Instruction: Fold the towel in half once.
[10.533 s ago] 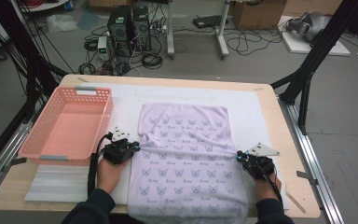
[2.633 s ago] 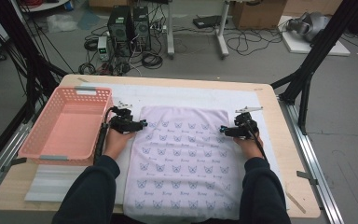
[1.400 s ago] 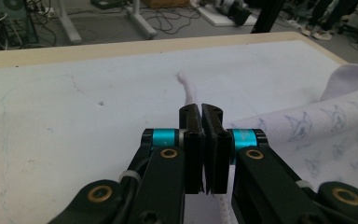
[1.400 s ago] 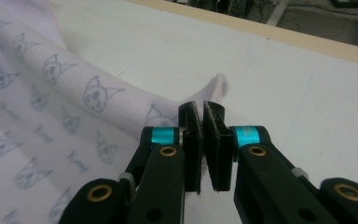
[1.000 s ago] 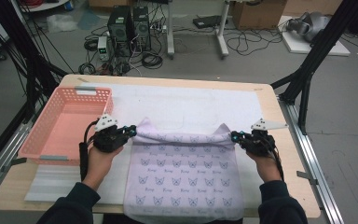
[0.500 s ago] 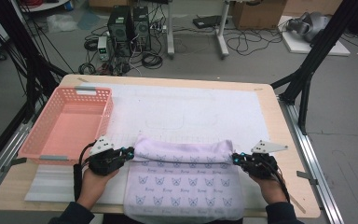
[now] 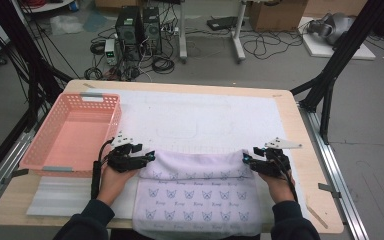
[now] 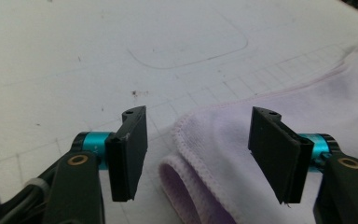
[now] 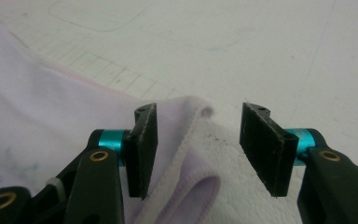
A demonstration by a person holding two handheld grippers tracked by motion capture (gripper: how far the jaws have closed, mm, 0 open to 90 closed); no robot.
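A lilac towel (image 7: 197, 192) with a small printed pattern lies on the white mat, its far part folded back toward the person. My left gripper (image 7: 149, 157) sits at the fold's left corner and my right gripper (image 7: 246, 160) at its right corner. In the left gripper view the left gripper (image 8: 198, 154) has just been opening; the towel's hemmed corner (image 8: 200, 140) lies loose between the jaws, and neither pad presses on it. In the right gripper view the right gripper (image 9: 198, 144) has just been opening too, with the folded corner (image 9: 191, 121) resting untouched between its jaws.
A pink plastic basket (image 7: 115, 120) stands at the left of the table. The white gridded mat (image 7: 200, 115) covers the middle and far part. A pale ribbed sheet (image 7: 60, 195) lies at the front left. The person's forearms come in from the bottom edge.
Both grippers carried the towel's far corners toward the person and down, folding it over. Their jaws then spread and let the corners go onto the towel.
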